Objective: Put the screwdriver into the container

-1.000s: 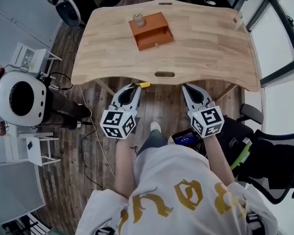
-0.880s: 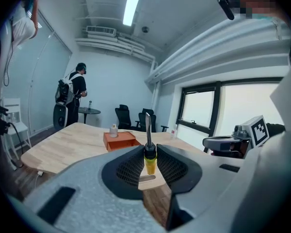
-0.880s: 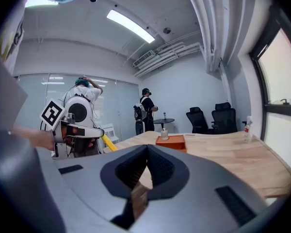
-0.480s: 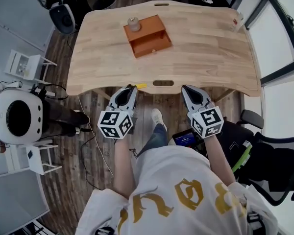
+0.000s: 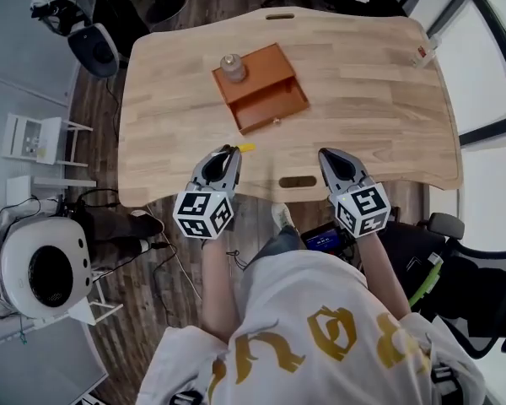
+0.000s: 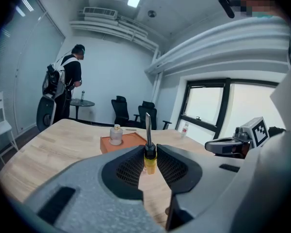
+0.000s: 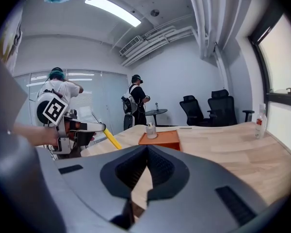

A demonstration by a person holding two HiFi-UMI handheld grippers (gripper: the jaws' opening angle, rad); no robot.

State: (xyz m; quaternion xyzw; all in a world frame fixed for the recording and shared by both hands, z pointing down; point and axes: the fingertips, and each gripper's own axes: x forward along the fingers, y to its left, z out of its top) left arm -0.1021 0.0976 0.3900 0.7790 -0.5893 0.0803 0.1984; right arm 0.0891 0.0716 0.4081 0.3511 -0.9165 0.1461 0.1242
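Observation:
My left gripper (image 5: 230,151) (image 6: 149,148) is shut on the yellow handle of a screwdriver (image 6: 149,162) (image 5: 246,148), whose metal shaft stands up past the jaw tips. It hovers over the near edge of the wooden table (image 5: 363,91). The orange container (image 5: 262,88) (image 6: 127,141) (image 7: 160,138), an open box, lies ahead at mid-table, with a small jar (image 5: 232,66) (image 6: 116,135) on its far corner. My right gripper (image 5: 332,156) (image 7: 146,147) is shut and empty, level with the left, to the right of it.
A small bottle (image 5: 422,54) (image 7: 258,122) stands at the table's far right corner. A slot (image 5: 298,181) is cut in the near edge. Office chairs (image 5: 481,285) and a white round machine (image 5: 46,272) flank me. People stand beyond the table (image 6: 68,89).
Both grippers have moved forward, from over the floor to over the table's near edge. The left still grips the screwdriver. The table and the container appear nearer.

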